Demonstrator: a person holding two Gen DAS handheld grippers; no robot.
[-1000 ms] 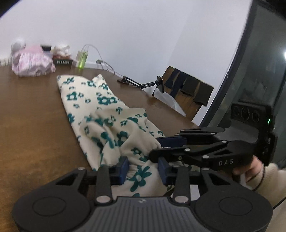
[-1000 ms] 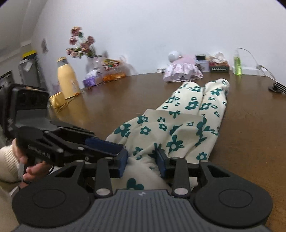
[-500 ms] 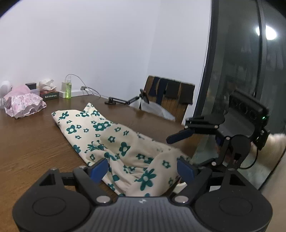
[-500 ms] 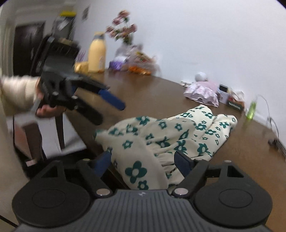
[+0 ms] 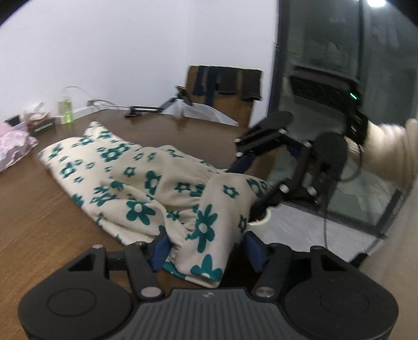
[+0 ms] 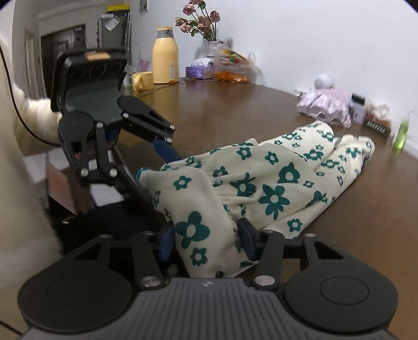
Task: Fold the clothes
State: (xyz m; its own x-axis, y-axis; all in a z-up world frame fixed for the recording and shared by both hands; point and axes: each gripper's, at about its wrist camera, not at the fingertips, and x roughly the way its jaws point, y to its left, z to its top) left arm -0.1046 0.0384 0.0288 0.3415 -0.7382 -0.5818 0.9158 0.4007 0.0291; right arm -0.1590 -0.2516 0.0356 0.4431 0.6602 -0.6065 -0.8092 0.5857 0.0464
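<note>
- Grabbing both near corners at once seems to be the plan: the left hand-held gripper (image 5: 206,247) has the flowered pants (image 5: 146,183) bunched between its blue pads, which sit fairly wide apart, so I'd call it closing around the cloth, not a hard pinch
- same deal on the right hand-held gripper (image 6: 206,239), a thick fold of fabric fills the gap between its pads, probably the waistband end
- each one shows up in the other's camera, side by side at the surface (image 6: 235,115) edge, which makes sense if you want to lift that end evenly
- the rest of the pants lies flat on the brown surface, legs together, pointing away, ready to have the near end carried over them I guess
- further back: a pink bundle (image 6: 326,104), yellow bottle (image 6: 165,55) and flowers (image 6: 201,18), well clear of the fold
</note>
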